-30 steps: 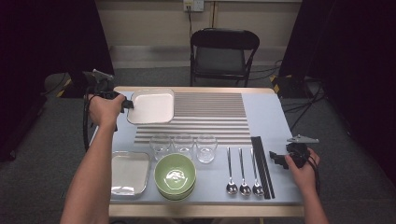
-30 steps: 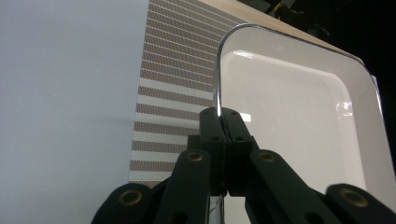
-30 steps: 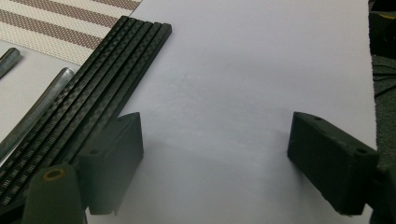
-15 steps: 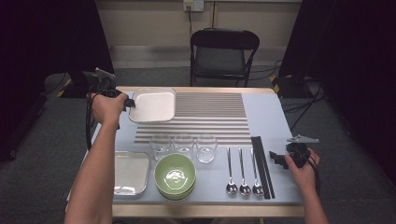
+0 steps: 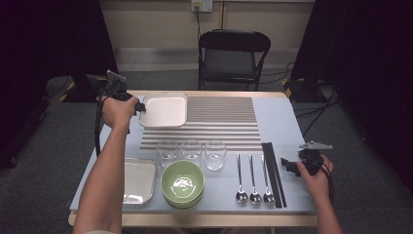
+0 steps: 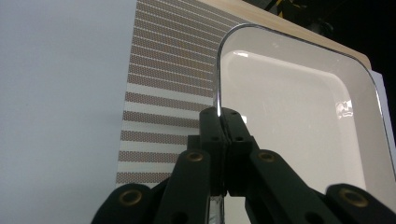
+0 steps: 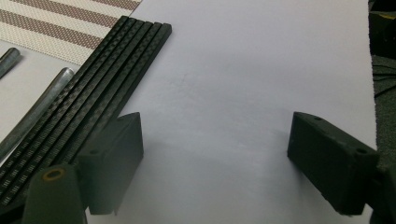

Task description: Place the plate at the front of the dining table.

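Fingers (image 6: pixel 212 122) of the left gripper (image 6: pixel 218 116) pinch the white tray's (image 5: pixel 165 111) rim near the tabletop's (image 5: pixel 282 122) far-left corner; right gripper (image 7: pixel 215 154) gapes wide, empty.

I work in a staged recording room: black curtains (image 5: pixel 53 44) flank my worktop (image 5: pixel 287 122), a folding chair (image 5: pixel 233 53) faces me, grey carpet (image 5: pixel 53 146) underneath, wall socket (image 5: pixel 202 5) behind.

The desk (image 5: pixel 277 114), wood-edged with a pale blue top, carries a striped mat (image 5: pixel 221 124), a white tray (image 5: pixel 163 110) at its far left, three glasses (image 5: pixel 191 152), a green bowl (image 5: pixel 182 183), a metal tray (image 5: pixel 138 179), three spoons (image 5: pixel 253 179) and black chopsticks (image 5: pixel 272 173).
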Motion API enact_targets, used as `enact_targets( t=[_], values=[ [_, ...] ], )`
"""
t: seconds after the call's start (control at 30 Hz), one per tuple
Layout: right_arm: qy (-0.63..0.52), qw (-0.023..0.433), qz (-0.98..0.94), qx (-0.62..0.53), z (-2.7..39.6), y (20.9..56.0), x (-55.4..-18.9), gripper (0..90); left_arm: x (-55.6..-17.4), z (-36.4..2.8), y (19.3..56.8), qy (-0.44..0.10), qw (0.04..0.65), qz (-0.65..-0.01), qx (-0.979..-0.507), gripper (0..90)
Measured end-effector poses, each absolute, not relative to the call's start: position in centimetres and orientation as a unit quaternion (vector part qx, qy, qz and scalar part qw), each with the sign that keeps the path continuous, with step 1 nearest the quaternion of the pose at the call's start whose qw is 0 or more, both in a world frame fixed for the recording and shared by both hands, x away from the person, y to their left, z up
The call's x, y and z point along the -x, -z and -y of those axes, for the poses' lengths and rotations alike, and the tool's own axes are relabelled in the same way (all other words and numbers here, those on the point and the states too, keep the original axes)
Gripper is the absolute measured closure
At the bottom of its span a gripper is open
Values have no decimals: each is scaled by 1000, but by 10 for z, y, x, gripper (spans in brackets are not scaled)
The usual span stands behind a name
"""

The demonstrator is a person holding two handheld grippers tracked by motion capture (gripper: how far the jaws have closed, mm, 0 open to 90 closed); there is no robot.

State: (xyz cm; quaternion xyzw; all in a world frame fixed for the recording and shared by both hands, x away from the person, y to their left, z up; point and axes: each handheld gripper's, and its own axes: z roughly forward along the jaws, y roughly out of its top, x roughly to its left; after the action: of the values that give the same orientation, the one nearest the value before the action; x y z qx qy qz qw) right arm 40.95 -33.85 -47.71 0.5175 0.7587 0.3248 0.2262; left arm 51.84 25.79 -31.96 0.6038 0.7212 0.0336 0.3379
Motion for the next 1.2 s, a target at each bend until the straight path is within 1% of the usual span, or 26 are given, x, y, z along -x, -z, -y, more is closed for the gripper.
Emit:
enact_targets(
  t=[1.2],
  values=[
    [-324,227,-759,-518,338,477,-410,172,-537,-235,320,-30,336,-712,-616,892]
  ],
)
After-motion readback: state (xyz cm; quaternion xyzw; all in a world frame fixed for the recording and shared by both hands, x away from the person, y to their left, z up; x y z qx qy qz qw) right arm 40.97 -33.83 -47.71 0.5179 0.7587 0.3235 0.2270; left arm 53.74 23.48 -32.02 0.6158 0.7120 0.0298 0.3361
